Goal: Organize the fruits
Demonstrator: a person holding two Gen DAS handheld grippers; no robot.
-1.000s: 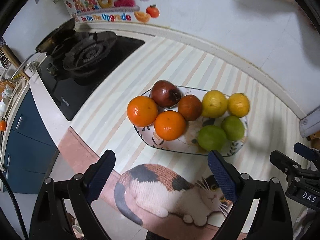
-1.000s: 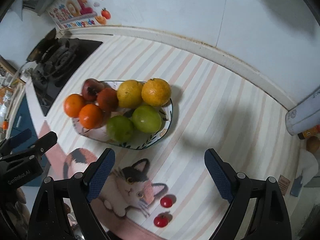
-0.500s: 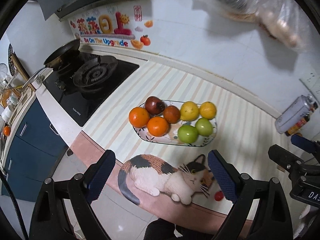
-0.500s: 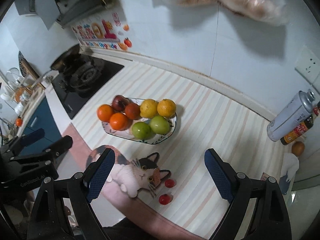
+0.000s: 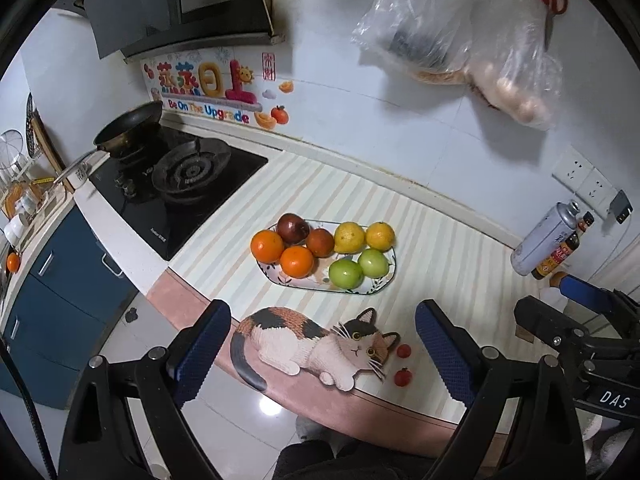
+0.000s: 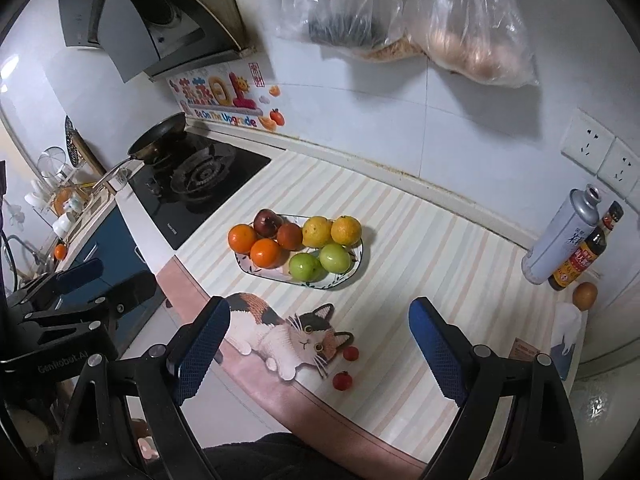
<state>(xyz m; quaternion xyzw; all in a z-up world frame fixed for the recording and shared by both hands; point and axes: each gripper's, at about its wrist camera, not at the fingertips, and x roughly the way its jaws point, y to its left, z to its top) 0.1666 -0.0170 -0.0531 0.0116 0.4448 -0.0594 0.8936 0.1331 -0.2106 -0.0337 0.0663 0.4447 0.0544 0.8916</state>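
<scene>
1. Step in hand, as I read it: sorting looks finished, so a clean pull-away is the job. Both tools should stay clear of the plate (image 5: pixel 382 286) and nothing should get nudged on the way off.
2. Left gripper (image 5: pixel 322 354): jaws wide apart, nothing between them. It hangs over the front edge of the worktop (image 5: pixel 440 248), above the cat print (image 5: pixel 316 342), well apart from the fruit.
3. Plate sits mid-worktop, between the stove (image 5: pixel 176 188) on the left edge and the spray can (image 5: pixel 544 242) at the right back corner.
4. On it, left to right: two oranges (image 5: pixel 267 246), two dark red fruits (image 5: pixel 294 228), two yellow ones (image 5: pixel 349 237) at the back, two green ones (image 5: pixel 346 274) in front. Grouped by colour, all touching their neighbours.
5. Two small red tomatoes (image 6: pixel 342 381) lie loose near the front edge, right of the cat's head, off the plate. Possibly a leftover; I can't tell if they count.
6. Right gripper (image 6: pixel 318 350): also spread wide, empty, above the front edge with the tomatoes roughly between its fingers, not touching.
</scene>
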